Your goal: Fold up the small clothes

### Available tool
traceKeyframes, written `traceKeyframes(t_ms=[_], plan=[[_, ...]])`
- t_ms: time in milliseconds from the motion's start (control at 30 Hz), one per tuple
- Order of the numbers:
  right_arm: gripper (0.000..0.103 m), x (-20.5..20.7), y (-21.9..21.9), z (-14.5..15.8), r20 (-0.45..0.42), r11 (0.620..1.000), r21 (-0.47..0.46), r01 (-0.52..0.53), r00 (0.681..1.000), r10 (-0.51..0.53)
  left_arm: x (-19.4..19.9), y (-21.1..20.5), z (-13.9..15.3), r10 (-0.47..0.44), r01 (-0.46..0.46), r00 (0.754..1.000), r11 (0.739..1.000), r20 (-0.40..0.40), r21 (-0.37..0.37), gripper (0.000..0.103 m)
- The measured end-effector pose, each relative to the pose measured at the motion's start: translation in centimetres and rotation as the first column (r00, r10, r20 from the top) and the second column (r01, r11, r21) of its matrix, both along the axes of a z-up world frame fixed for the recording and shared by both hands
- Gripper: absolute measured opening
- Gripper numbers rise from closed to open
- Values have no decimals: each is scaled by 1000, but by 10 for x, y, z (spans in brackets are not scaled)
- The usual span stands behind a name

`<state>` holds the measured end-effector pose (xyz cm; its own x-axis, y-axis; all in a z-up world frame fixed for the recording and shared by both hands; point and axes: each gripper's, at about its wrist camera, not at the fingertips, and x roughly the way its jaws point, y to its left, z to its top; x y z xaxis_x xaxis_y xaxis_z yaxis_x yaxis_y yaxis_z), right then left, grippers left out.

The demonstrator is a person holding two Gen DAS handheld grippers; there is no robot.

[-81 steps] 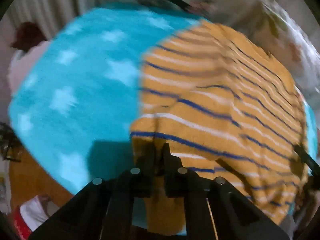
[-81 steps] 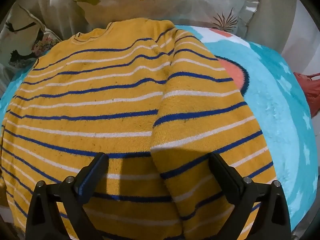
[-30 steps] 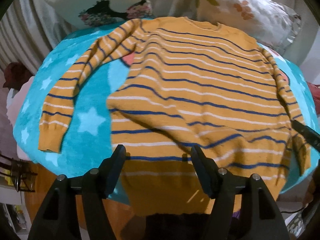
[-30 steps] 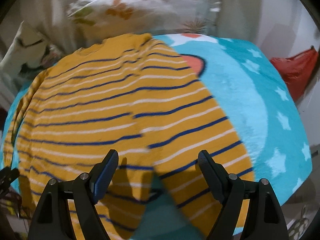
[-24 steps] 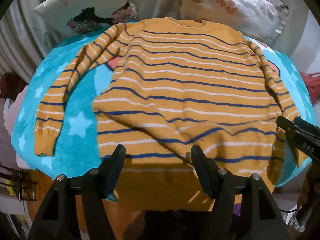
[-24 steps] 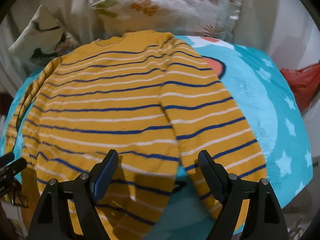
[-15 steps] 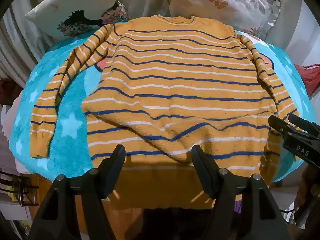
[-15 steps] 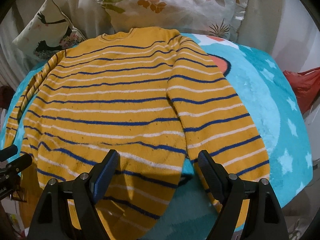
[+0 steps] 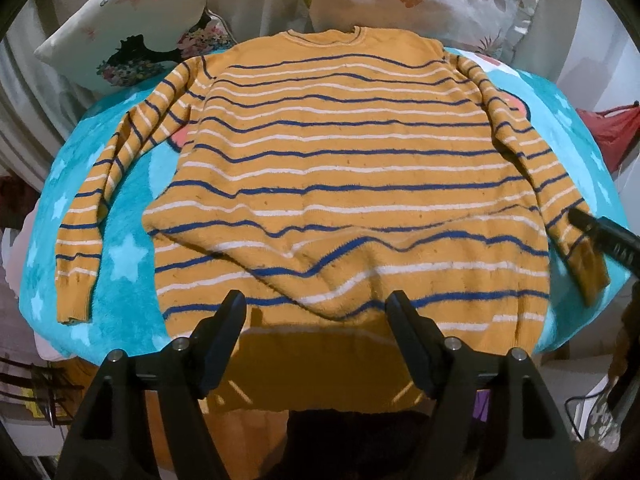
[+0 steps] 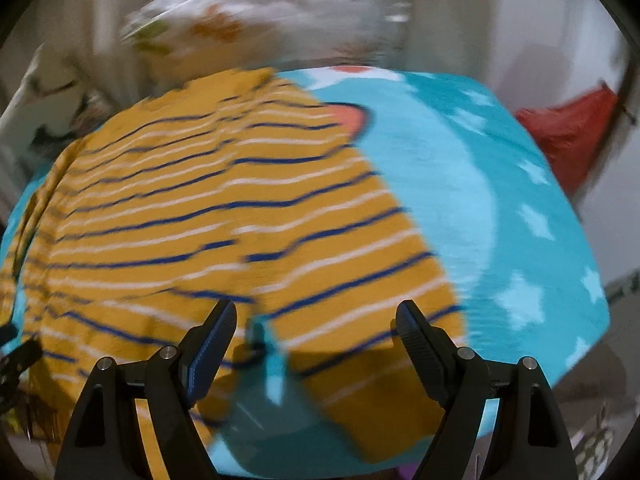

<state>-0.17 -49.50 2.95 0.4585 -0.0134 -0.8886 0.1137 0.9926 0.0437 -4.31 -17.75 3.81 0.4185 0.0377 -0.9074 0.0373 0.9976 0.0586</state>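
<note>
Across the turquoise star blanket [image 9: 132,312] the striped sweater [image 9: 340,168] lies spread flat and unfolded, both the left gripper [image 9: 316,320] and right gripper [image 10: 316,332] gaping wide, empty.

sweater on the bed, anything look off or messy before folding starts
Mostly flat, but the sweater has a diagonal ridge of bunched fabric across its lower body, and the hem hangs over the blanket edge. Both tongs, left and right, are open, holding nothing.

You saw the yellow sweater [image 9: 340,168] with blue and white stripes lying spread flat, sleeves out, hem rumpled and hanging over the near edge.
</note>
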Motion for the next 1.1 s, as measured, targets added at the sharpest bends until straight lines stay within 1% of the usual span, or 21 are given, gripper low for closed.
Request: traceKeyframes(t_ms=[67,200,267,333,433,467,533,567,600,700,733,800,867,967,1033,1067,1100], plan=[[86,-1,-27,-2,-7,998,4,64,998,-64,-1,0,-1,1,-1,1000,1000,-5,3,72],[86,-9,-64,-12,-38,986,12,164,986,-163,-2,6,-4,15,-16,1000,1000,-20,-8,73],[86,-13,-72,-18,-56,983,18,182,982,-181,0,8,-7,25,-25,999,1000,-33,-17,73],[86,-15,-73,-25,-73,984,27,178,982,-176,1,9,-10,31,-32,998,999,-45,-25,73],[89,-17,-65,-30,-57,987,0,161,985,-161,2,7,-12,29,-31,998,999,-52,-29,73],[86,-16,-62,-31,-52,988,-5,155,987,-155,2,6,-12,28,-30,998,999,-52,-29,73],[61,-15,-60,-31,-39,990,6,138,990,-137,3,6,-12,28,-30,998,999,-54,-31,73],[30,-14,-57,-29,-30,993,21,114,993,-113,3,6,-12,30,-32,998,999,-54,-31,73],[8,-12,-55,-26,-32,996,40,80,996,-78,3,6,-12,34,-36,998,999,-55,-34,73],[8,-7,-56,-21,-48,994,104,31,998,-26,5,13,-10,55,-57,997,997,-49,-44,73],[8,-4,-61,-17,-44,994,108,33,999,-28,4,18,-8,73,-75,996,996,-40,-48,73],[8,2,-78,-10,-26,995,80,61,998,-59,6,32,-4,106,-108,994,992,-30,-61,73],[8,11,-100,-2,-12,994,24,110,994,-109,7,53,-1,162,-163,987,984,-22,-77,73],[8,28,-133,6,14,974,-125,187,982,-187,5,90,1,265,-265,964,960,-17,-89,73],[9,44,-155,0,2,936,-244,255,965,-262,2,115,-1,330,-330,944,939,-17,-95,73],[12,50,-163,-2,-19,922,-269,280,955,-295,0,128,-1,361,-362,932,927,-20,-104,73],[14,53,-169,-3,-38,914,-268,304,945,-325,-2,139,-2,386,-386,922,915,-24,-115,73]])
